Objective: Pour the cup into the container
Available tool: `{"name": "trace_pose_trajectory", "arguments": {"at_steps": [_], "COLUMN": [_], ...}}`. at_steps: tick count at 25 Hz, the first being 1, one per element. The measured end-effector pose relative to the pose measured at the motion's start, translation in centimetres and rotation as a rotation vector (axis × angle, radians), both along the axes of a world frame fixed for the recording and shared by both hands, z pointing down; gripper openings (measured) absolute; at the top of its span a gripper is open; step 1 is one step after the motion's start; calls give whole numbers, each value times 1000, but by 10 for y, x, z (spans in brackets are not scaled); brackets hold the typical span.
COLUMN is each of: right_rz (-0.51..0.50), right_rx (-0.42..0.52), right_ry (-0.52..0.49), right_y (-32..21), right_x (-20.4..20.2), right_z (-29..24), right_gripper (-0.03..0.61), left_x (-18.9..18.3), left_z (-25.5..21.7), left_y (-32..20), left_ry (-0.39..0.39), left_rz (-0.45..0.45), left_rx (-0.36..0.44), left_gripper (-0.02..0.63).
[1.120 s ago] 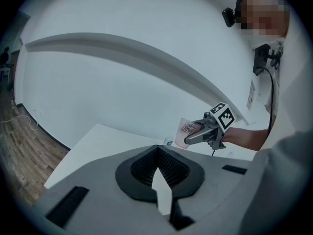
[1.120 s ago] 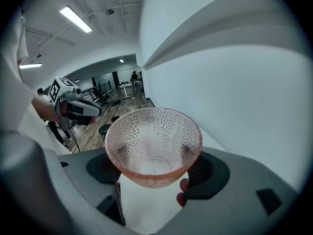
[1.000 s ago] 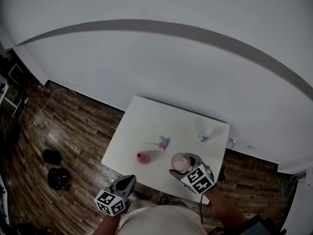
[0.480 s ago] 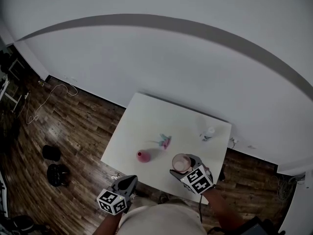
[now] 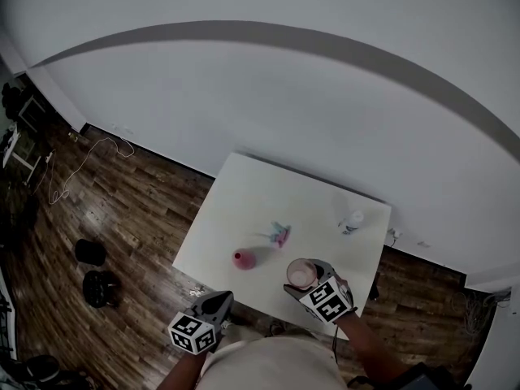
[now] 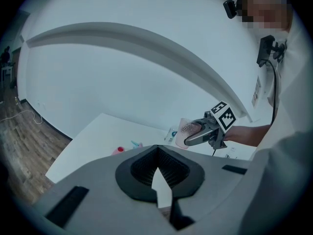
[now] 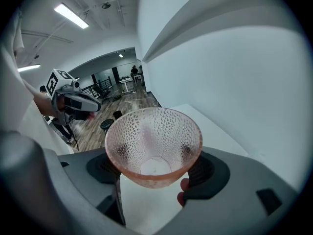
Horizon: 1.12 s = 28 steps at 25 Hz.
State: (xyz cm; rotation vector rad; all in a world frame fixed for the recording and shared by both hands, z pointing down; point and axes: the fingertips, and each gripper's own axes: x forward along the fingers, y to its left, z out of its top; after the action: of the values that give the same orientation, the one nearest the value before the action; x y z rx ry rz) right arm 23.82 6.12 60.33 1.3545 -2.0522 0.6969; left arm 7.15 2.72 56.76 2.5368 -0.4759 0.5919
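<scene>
While the right tongs (image 5: 302,278) (angled down) pinch the cup (image 7: 153,146), the left tongs (image 5: 219,301) hang pressed together.

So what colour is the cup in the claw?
Translucent pink cup, dimpled all over; clearest in the right gripper view.

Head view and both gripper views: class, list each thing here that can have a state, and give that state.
Cup: gripped, mouth up, above the table; contents unclear.
Right gripper: shut on cup.
Left gripper: shut, empty, at the table's near edge.
Container: standing on table, untouched.
Bottle: upright near the far corner.
</scene>
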Motion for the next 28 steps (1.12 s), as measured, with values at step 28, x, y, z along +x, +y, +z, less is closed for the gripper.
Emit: {"name": "trace_pose_trajectory", "arguments": {"at_steps": [28], "right_rz": [-75], "right_rx": [-31], "right_ry": [-37], "right_y": [-2], "right_x": [-43], "right_z": [39], "right_gripper": [373], "left_x": [-24], "left_z": [37], "left_y": [9], "left_ry": [-60], "left_rz": [-64], "left_rx": [-35], "left_gripper": [9]}}
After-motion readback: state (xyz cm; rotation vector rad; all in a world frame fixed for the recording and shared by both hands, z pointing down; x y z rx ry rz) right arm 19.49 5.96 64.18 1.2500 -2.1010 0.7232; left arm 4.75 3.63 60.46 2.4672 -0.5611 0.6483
